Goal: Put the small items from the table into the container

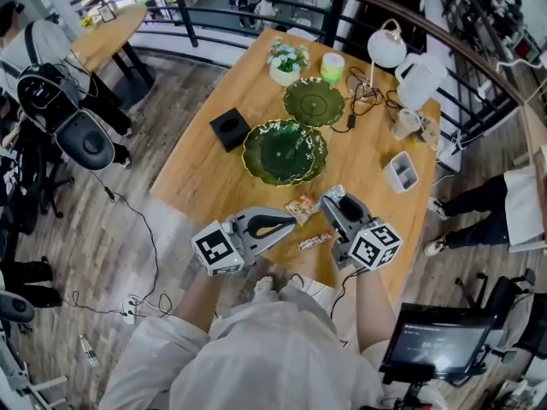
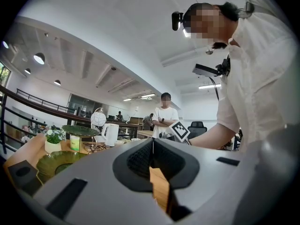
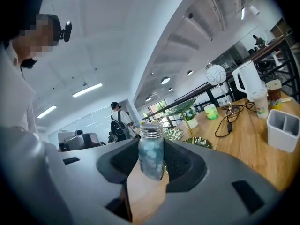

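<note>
My right gripper (image 1: 332,198) is shut on a small glass jar (image 3: 151,150) with a silver screw lid and pale blue contents. The jar stands upright between the pads, lifted off the wooden table (image 1: 214,169). In the head view the jar (image 1: 336,192) shows at the jaw tips. My left gripper (image 1: 289,222) is shut with nothing in it, its pads meeting (image 2: 151,161), and it points level over the near table edge. A snack packet (image 1: 301,207) and a wrapped bar (image 1: 314,241) lie between the two grippers. The white divided container (image 1: 400,172) stands to the right, also in the right gripper view (image 3: 283,130).
Two green leaf-shaped plates (image 1: 285,151) (image 1: 314,101) sit mid-table, with a black box (image 1: 229,129) to their left. At the far end are a flower pot (image 1: 286,61), a green candle (image 1: 332,66), a lamp (image 1: 386,48), a white kettle (image 1: 416,79) and cables. A person stands beyond the table (image 2: 165,118).
</note>
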The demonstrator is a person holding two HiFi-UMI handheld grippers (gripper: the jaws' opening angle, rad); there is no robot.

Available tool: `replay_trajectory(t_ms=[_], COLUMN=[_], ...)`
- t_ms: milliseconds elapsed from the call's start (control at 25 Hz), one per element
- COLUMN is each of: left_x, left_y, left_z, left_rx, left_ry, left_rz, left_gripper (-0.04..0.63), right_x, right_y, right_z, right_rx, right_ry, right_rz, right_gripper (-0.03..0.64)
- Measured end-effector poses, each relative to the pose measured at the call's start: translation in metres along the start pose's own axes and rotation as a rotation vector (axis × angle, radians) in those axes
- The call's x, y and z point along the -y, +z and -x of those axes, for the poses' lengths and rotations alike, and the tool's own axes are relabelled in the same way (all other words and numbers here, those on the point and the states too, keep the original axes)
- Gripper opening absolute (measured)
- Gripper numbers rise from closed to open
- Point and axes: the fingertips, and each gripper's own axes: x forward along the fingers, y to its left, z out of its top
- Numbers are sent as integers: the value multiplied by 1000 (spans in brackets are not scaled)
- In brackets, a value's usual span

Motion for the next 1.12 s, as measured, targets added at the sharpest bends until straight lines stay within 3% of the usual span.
replay_trajectory(t_ms=[120,280,560,760,880,1120], left_x=[-5,-10,-15,-21,-26,-32], left_y=[0,-1,-5,-7,-8,-7], left_z=[5,12,30,51,61,67], left_rx=[5,4,-2,-4,4,8], left_ry=[16,40,84,131,157,174], left_rz=[-1,4,18,29,33,32], left_gripper=[9,9,9,9,9,9], right_x=[3,11,20,29,31,30], right_y=[26,44,-5,-40,-48,-51], right_z=[-17,-60,-147,-172,-180,-187], right_rx=[0,-106,-530,-793,-851,-881], right_ry=[7,7,-36,-36,-38,-34], right_rz=[65,196,627,961,1072,1165], right_gripper=[163,163,163,163,163,166])
